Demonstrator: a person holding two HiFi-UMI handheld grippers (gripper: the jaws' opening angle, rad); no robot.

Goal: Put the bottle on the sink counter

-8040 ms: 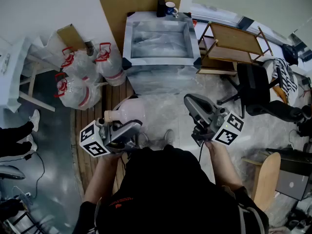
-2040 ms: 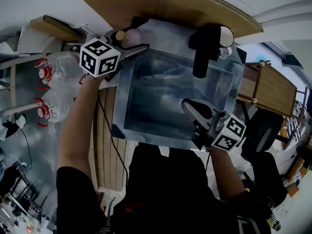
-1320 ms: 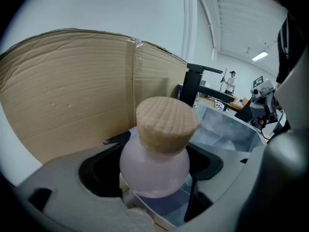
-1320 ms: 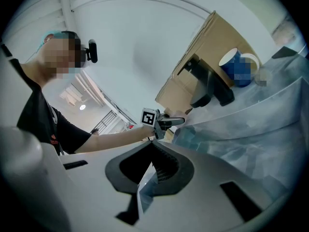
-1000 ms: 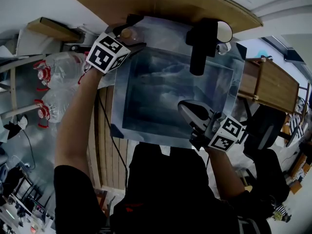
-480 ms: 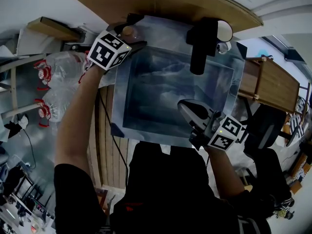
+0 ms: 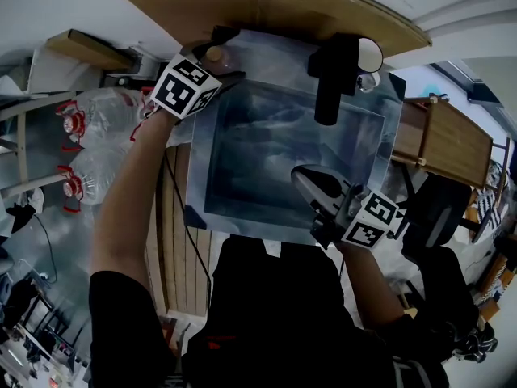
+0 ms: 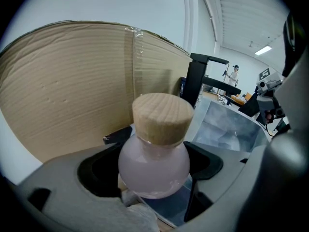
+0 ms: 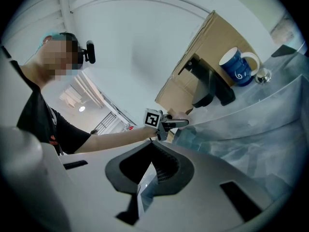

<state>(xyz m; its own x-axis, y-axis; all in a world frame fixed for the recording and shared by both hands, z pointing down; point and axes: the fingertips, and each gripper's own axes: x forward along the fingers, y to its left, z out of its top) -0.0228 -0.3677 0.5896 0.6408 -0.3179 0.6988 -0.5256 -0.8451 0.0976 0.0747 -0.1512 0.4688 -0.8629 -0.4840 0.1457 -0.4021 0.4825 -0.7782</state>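
Sink counter (image 7: 198,148) back-left corner, cardboard (image 8: 67,81) close behind: your left gripper (image 8: 157,173) clamps round-bellied bottle (image 8: 154,151) over it; base contact unclear. Your right gripper (image 9: 146,174) pinched together, empty, at near rim. Release early or off-level and bottle likely tips, rolls into basin (image 7: 275,160).

Probably an office or lab floor rigged as a mock kitchen, not a home. Given away by a film-wrapped steel sink (image 7: 389,128) backed by a bare cardboard sheet (image 7: 266,6), big water jugs (image 7: 101,168) on the floor, and an office chair (image 7: 436,208) and wooden rack (image 7: 452,144) just beside. Opens beyond onto a hall with strip lights (image 8: 263,50).
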